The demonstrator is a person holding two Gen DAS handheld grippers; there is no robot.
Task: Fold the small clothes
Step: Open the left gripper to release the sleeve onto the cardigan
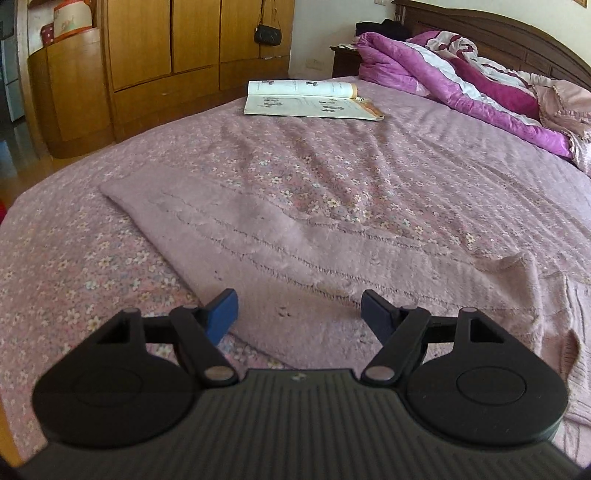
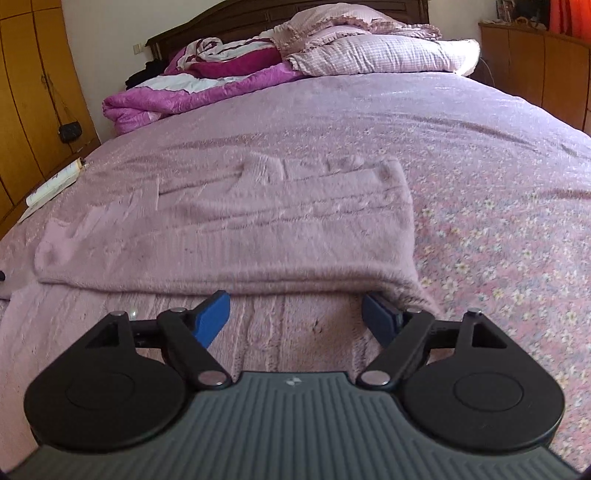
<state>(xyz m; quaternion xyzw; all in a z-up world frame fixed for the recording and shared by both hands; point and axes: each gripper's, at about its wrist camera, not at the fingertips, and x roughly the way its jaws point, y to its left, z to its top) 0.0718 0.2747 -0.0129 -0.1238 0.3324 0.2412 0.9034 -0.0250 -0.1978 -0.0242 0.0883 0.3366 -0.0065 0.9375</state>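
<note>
A dusty-pink knitted garment [image 1: 280, 243] lies spread on the flowered bedspread [image 1: 92, 258]. My left gripper [image 1: 299, 310] hovers over its near part with both blue pads wide apart and nothing between them. In the right wrist view the same garment [image 2: 236, 229] shows a folded-over layer whose near edge runs across the picture. My right gripper [image 2: 295, 314] stands open just in front of that fold. Its right fingertip [image 2: 380, 317] sits by the fold's right corner, partly under the cloth edge; the left fingertip [image 2: 212, 314] is free.
An open book [image 1: 310, 99] lies at the far side of the bed, with a magenta quilt [image 1: 461, 85] and pillows [image 2: 369, 51] heaped at the headboard. A wooden wardrobe [image 1: 166, 55] with a hanging black purse [image 1: 267, 35] stands beyond the bed's left edge.
</note>
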